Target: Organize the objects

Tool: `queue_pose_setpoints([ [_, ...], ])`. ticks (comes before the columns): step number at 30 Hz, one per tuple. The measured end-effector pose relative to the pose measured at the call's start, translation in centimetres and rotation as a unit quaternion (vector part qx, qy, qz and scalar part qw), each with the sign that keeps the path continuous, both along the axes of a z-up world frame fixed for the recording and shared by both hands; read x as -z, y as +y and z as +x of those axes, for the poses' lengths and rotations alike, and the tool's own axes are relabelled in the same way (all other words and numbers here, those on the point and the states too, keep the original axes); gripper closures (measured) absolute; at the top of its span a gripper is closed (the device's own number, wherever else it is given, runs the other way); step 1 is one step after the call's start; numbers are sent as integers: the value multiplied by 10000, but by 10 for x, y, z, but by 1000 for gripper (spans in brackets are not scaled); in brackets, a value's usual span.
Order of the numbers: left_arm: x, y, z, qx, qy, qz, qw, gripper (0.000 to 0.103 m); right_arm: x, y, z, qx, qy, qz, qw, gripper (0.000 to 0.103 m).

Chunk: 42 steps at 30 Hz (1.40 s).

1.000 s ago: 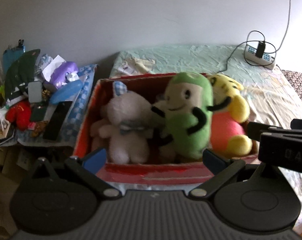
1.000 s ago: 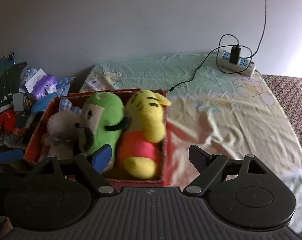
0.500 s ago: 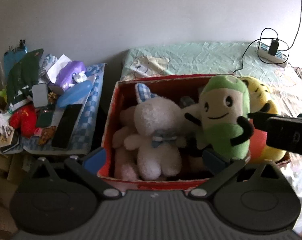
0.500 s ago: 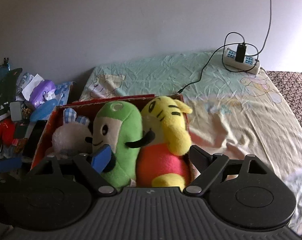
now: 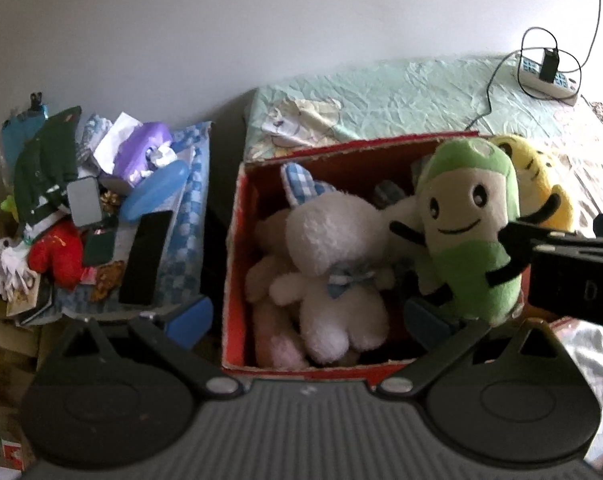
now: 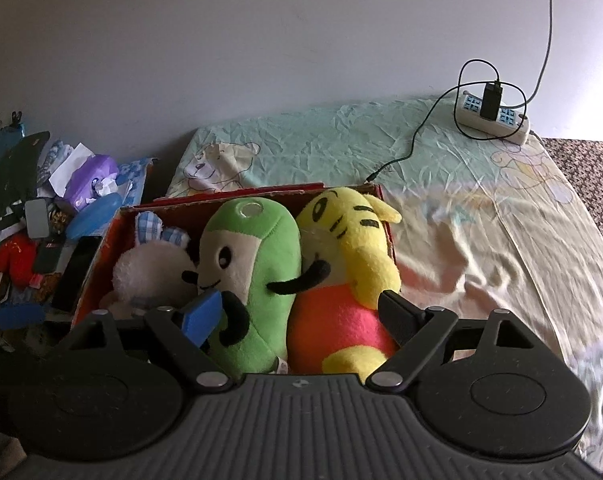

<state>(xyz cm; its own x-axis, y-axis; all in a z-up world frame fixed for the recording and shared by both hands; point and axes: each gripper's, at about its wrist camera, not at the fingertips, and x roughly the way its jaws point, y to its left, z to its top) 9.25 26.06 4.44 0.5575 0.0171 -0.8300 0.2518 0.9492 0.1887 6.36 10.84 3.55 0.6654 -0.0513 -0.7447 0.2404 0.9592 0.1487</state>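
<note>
A red cardboard box [image 5: 231,280] [image 6: 101,256] sits on the bed and holds several plush toys: a white bunny [image 5: 329,256] [image 6: 149,276], a green plush [image 5: 469,232] [image 6: 257,272] and a yellow tiger plush [image 5: 541,184] [image 6: 349,264]. My left gripper [image 5: 305,320] is open and empty, its fingers either side of the box's near left corner. My right gripper [image 6: 305,316] is open and empty, its fingers just in front of the green and yellow plushes; it shows as a black block in the left wrist view [image 5: 573,272].
A cluttered side surface left of the bed holds a purple tissue pack [image 5: 141,152] [image 6: 89,176], a blue case [image 5: 157,188], a black phone [image 5: 145,256] and a red toy [image 5: 57,252]. A power strip with cables [image 6: 493,116] [image 5: 545,76] lies at the bed's far right. A wall stands behind.
Both grippers have moved closer to the box. The left view has shifted left, toward the box's left corner. Both jaws stay open and empty.
</note>
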Motion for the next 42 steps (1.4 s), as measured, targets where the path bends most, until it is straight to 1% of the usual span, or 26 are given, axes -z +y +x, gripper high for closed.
queue_pose_setpoints([
  [5, 8, -2, 0, 43, 203, -104, 9997, 1, 7, 1, -1, 47, 102, -3, 9999, 16],
  [12, 17, -4, -3, 41, 298, -233, 9993, 1, 10, 2, -5, 103, 182, -80, 9997, 15],
  [21, 22, 2, -8, -40, 237, -365, 9990, 1, 13, 8, -8, 163, 218, -141, 9995, 15],
  [34, 28, 8, -16, 13, 140, -535, 9985, 1, 14, 16, -13, 307, 196, -375, 9986, 15],
  [42, 27, 11, -16, -67, 127, -525, 9985, 1, 14, 18, -12, 171, 200, -266, 9993, 15],
])
